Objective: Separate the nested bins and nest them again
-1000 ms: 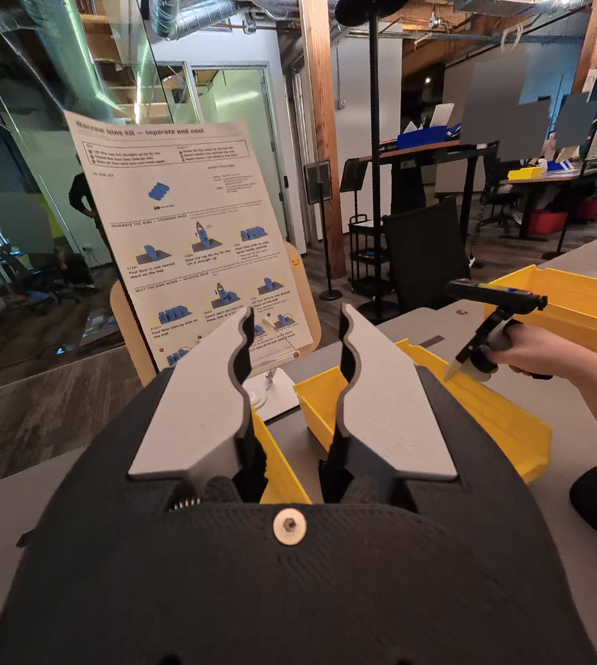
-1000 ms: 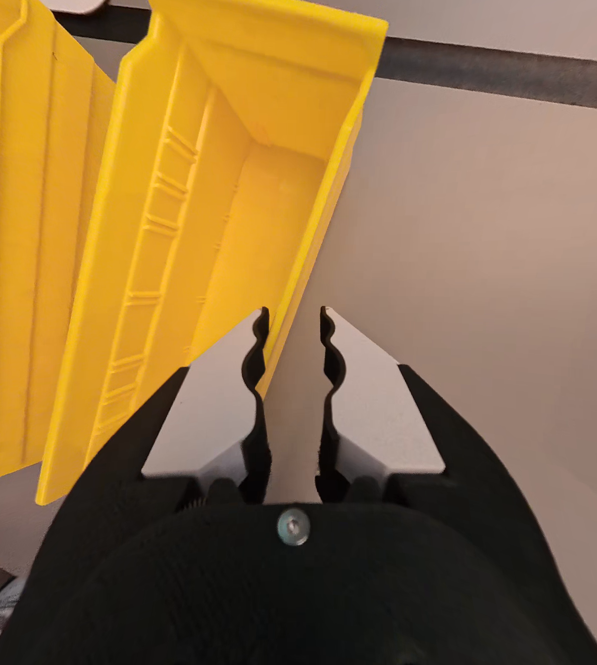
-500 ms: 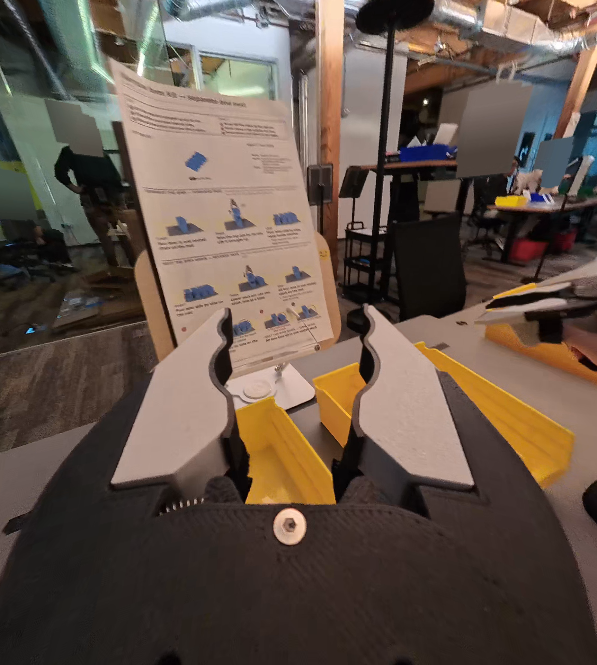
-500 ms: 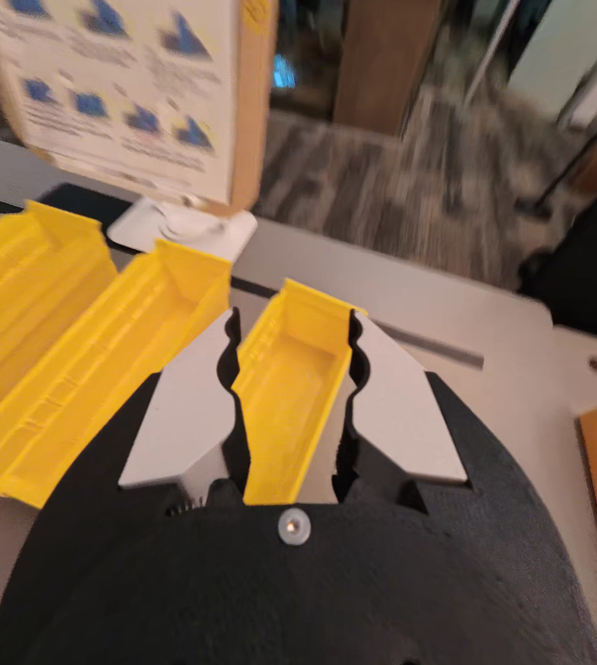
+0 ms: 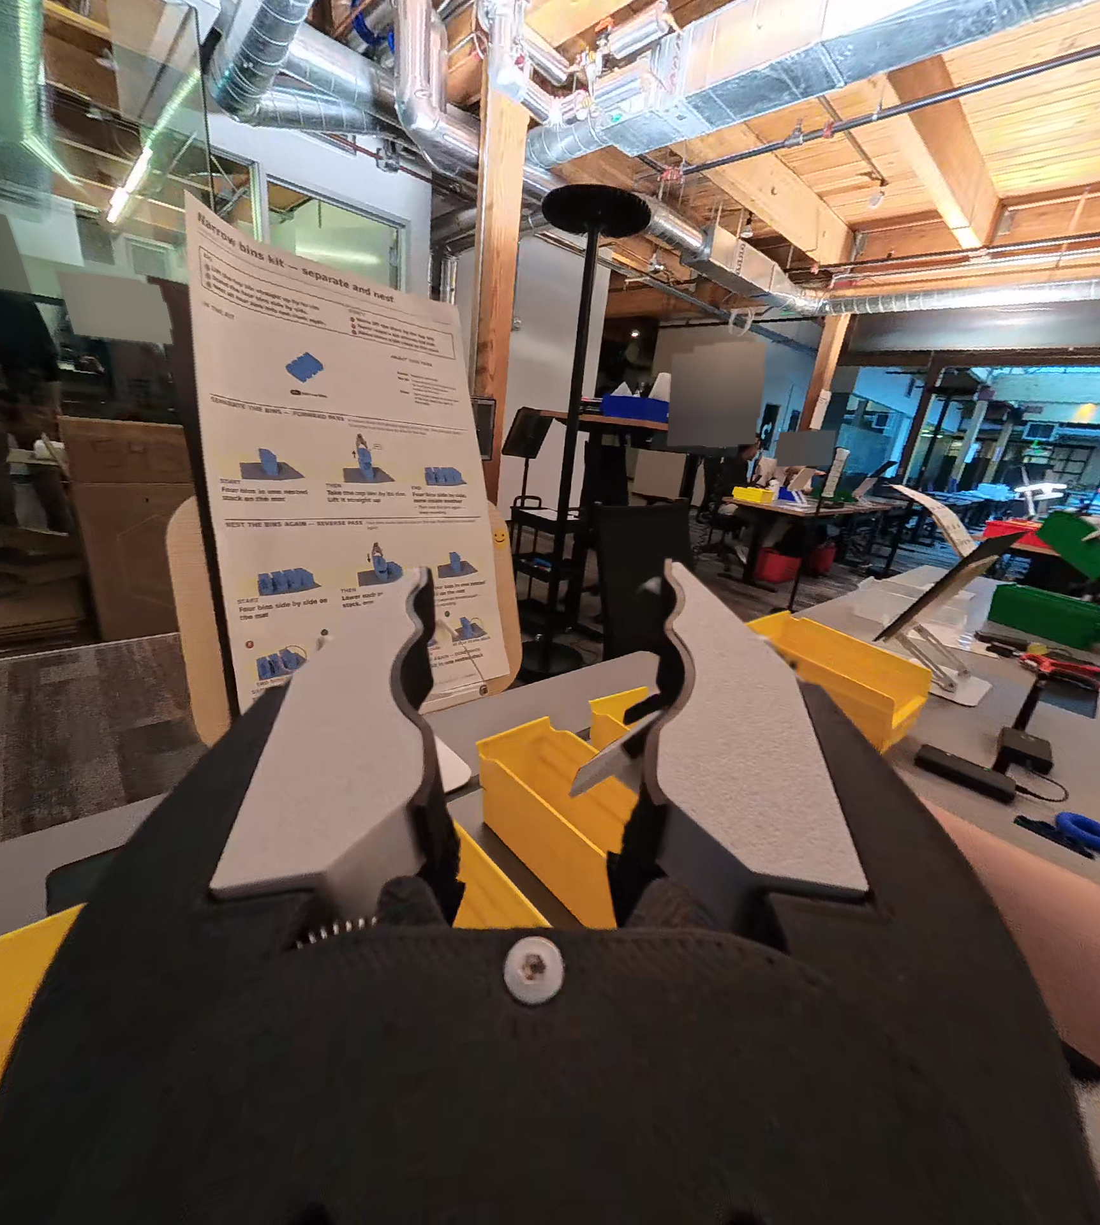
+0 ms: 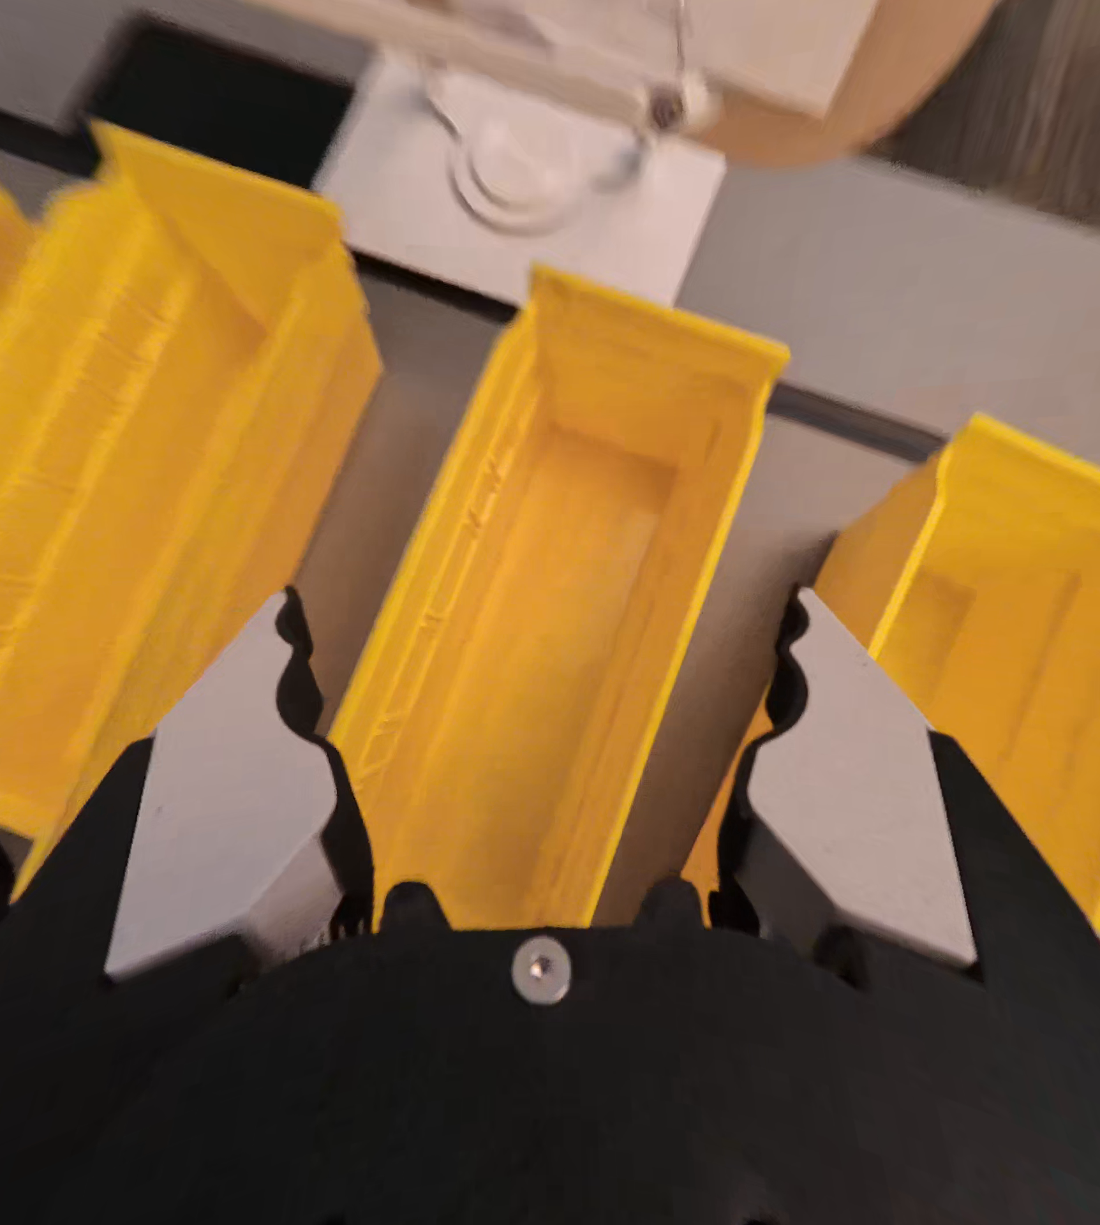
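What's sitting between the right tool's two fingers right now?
In the right wrist view, a yellow bin stands on the table between the open fingers; gaps show on both sides.

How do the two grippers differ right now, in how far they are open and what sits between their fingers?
The right gripper is spread much wider than the left gripper. The right straddles one yellow bin with table showing on both sides of it; the left's tips frame only the instruction sheet and room behind. The right looks down at the table, the left points level. Both are open and grasp nothing.
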`<state>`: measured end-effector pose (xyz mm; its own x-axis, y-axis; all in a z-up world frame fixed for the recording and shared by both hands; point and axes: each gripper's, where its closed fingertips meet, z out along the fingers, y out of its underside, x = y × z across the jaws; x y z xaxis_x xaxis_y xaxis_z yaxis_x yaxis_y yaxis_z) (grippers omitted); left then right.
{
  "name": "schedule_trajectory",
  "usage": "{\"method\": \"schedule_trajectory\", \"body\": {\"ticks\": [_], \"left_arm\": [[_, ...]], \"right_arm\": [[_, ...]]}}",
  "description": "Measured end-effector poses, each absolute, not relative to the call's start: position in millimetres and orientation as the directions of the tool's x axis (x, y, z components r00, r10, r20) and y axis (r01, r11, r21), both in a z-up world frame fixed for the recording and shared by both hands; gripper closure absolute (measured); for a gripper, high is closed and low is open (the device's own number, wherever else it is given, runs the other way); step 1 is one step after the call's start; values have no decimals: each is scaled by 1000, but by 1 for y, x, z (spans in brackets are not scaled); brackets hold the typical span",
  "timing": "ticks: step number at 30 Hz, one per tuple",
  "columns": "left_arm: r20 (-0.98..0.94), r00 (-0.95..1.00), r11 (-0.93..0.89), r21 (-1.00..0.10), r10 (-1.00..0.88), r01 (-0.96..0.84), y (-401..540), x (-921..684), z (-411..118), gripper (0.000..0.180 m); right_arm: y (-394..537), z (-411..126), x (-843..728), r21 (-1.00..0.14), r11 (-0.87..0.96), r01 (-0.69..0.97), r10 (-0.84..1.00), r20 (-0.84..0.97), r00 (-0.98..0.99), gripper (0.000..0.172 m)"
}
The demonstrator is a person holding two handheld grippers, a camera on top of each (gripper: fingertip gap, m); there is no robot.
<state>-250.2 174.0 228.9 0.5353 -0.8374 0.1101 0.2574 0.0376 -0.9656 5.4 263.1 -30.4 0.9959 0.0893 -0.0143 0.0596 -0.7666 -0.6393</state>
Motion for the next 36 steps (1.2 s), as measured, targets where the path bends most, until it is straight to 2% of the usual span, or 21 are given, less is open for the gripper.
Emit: {"method": "schedule_trajectory", "body": {"ticks": [2,5,8,14,19,25,36], "left_arm": [[122,510,28,-960,-851,277,170,-255,231,114],[144,521,7,-961,-841,278,172,-267,228,116],[134,601,8,-974,-788,227,185,-282,218,117],[172,579,-29,-968,-797,248,187,-297,214,118],[196,552,-61,-965,-810,254,187,-302,210,118],[212,528,-82,-962,-822,259,186,-305,208,118],[217,526,-76,-958,-823,276,182,-310,211,118]], "right_arm": [[262,-54,12,-526,-850,-10,12,-39,999,26],[260,-75,5,-394,-911,-126,-71,-152,986,25],[255,-92,12,-291,-944,-153,-132,-93,987,25],[247,-113,2,-135,-969,-208,-200,-71,977,27],[242,-110,-2,-62,-976,-207,-203,-64,977,48],[233,-95,0,-27,-972,-232,-230,-60,971,57],[231,22,-55,-19,-984,-179,-176,-108,978,58]]}}
